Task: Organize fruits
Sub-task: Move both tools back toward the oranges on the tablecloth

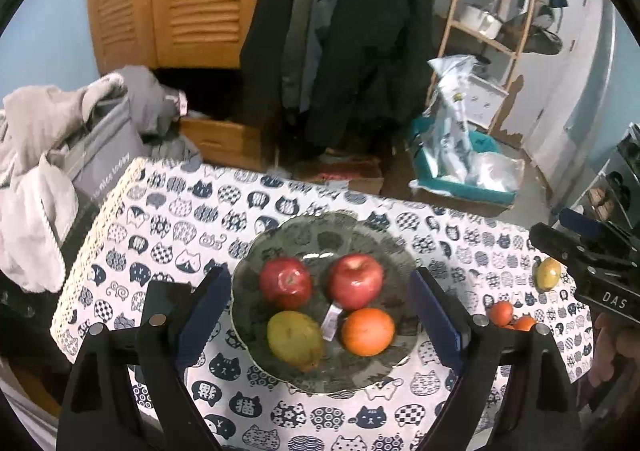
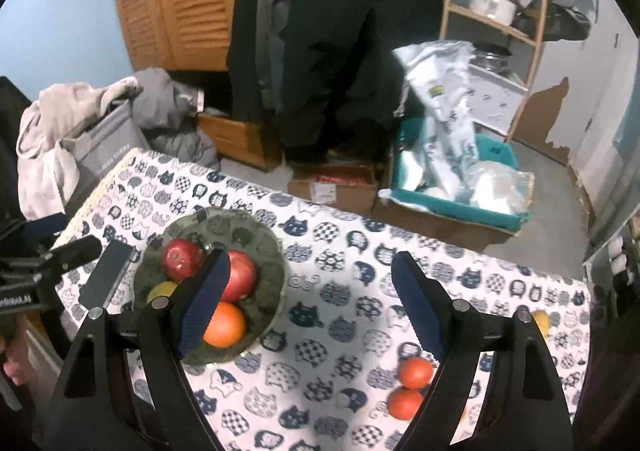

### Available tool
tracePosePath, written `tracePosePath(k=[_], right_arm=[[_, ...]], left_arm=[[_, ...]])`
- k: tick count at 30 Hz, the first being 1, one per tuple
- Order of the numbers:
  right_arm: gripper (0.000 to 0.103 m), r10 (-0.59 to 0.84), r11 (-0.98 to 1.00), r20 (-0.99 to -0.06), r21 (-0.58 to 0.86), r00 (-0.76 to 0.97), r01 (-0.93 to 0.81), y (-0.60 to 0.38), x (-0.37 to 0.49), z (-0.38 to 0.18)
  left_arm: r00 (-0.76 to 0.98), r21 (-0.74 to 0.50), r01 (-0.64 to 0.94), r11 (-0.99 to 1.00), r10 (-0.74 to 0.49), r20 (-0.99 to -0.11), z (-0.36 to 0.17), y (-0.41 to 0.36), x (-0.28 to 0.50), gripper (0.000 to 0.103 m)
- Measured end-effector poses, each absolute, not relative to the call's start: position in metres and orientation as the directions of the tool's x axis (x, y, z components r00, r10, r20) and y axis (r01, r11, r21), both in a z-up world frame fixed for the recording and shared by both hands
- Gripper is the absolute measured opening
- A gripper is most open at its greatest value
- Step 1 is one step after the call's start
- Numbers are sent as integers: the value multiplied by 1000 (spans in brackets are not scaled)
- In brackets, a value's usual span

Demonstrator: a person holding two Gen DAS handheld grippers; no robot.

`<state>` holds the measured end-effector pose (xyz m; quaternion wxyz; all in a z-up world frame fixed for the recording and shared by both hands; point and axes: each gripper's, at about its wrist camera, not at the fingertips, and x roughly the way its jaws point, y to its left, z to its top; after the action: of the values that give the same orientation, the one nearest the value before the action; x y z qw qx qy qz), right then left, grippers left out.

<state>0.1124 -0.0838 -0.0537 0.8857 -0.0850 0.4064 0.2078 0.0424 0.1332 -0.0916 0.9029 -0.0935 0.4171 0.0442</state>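
Both the left gripper (image 1: 320,303) and right gripper (image 2: 310,303) gape wide and empty, while 2 small round orange-red tangerines (image 2: 412,387) lie beside the dark green scalloped glass plate (image 2: 256,235), likely light, soft-skinned, best pinched gently across their middles.

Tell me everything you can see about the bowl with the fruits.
The bowl is round and shallow, dark grey-green with a mottled pattern and a wavy rim, likely glazed ceramic. It stands upright on the cat-print tablecloth. Inside lie two red apples, a yellow-green pear, an orange and a small label. Neither gripper touches it.
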Motion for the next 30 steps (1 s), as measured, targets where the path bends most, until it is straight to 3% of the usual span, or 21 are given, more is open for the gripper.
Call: tracePosePath(k=[10, 17, 30], right_arm=[[83, 276, 908, -707, -30, 651, -417, -136, 79, -24], [83, 262, 925, -689, -22, 676, -380, -174, 65, -14], [83, 204, 959, -722, 10, 661, -284, -242, 60, -33]], left_arm=[[687, -96, -80, 992, -15, -727, -68, 90, 32, 92], [710, -91, -33, 995, -41, -703, -58, 58, 28, 100], [693, -84, 56, 995, -99, -714, -59, 1, 35, 102]])
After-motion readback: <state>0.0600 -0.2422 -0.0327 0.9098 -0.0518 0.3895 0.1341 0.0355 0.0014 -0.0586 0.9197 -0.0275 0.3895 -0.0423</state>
